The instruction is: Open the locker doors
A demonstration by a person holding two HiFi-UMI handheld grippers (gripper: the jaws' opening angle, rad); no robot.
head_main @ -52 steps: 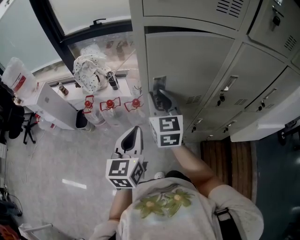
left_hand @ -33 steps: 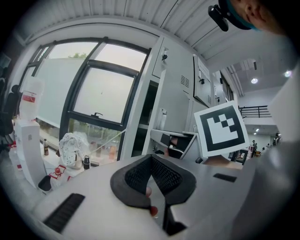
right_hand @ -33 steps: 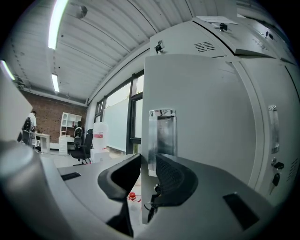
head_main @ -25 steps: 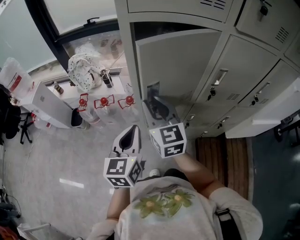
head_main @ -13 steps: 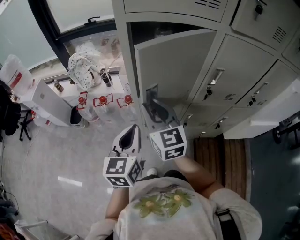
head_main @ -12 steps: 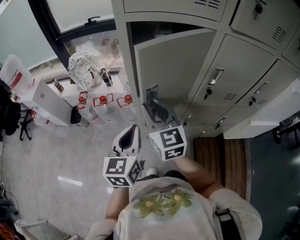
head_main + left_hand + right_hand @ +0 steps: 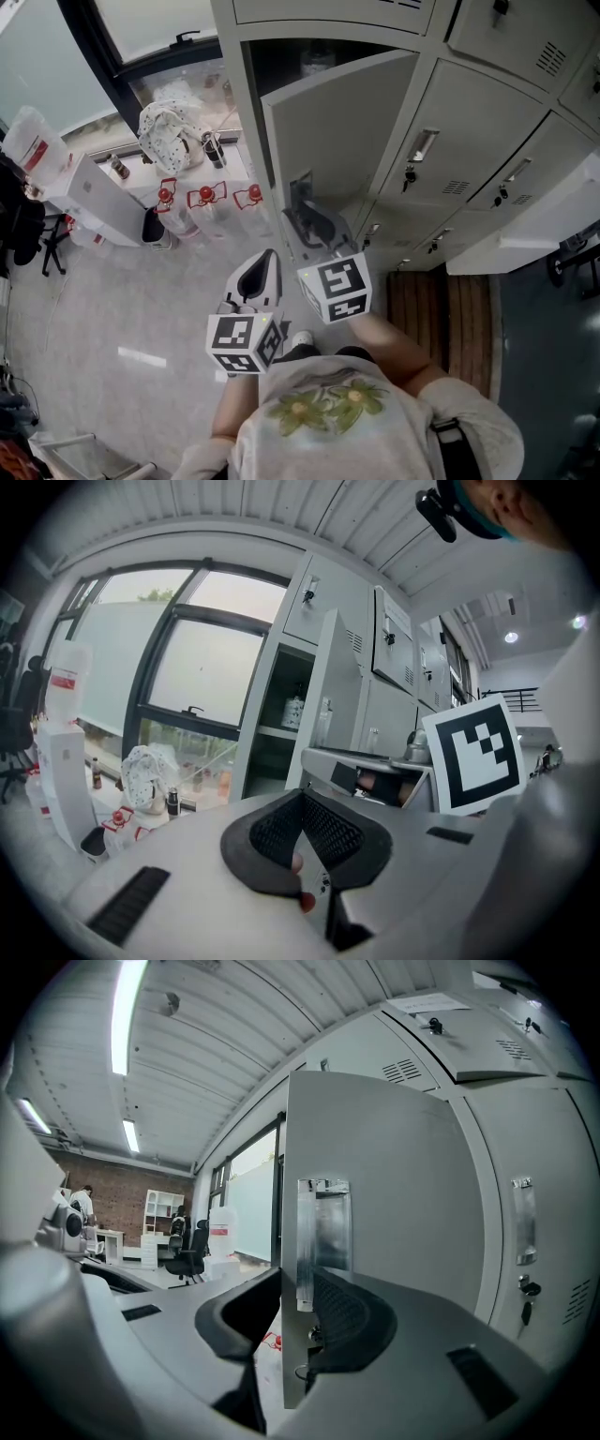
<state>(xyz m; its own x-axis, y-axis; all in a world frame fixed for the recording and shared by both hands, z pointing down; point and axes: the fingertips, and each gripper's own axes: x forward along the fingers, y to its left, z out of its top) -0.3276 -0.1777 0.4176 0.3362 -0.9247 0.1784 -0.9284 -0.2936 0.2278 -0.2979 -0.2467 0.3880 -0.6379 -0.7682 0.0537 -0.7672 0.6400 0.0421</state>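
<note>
One locker door [image 7: 375, 1194] edge in right hand-held gripper [image 7: 296, 1299].

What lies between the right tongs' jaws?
The free edge of the open locker door, just beside its metal handle; the right gripper view shows the right tongs clamped on it.

The person wears a pale, short-sleeved shirt [image 7: 328, 412] printed with green and yellow flowers, and a dark strap [image 7: 448, 433] lies over one shoulder. The left gripper [image 7: 262, 274] and right gripper [image 7: 314, 223] are smooth, light grey moulded shells with rounded contours. Their jaws are lined with black pads [image 7: 328, 832] with a fine mesh texture. Narrow black slots [image 7: 131, 905] are set into the shells. Each gripper carries a white cube [image 7: 246, 344] printed with black square markers on its faces.
</note>
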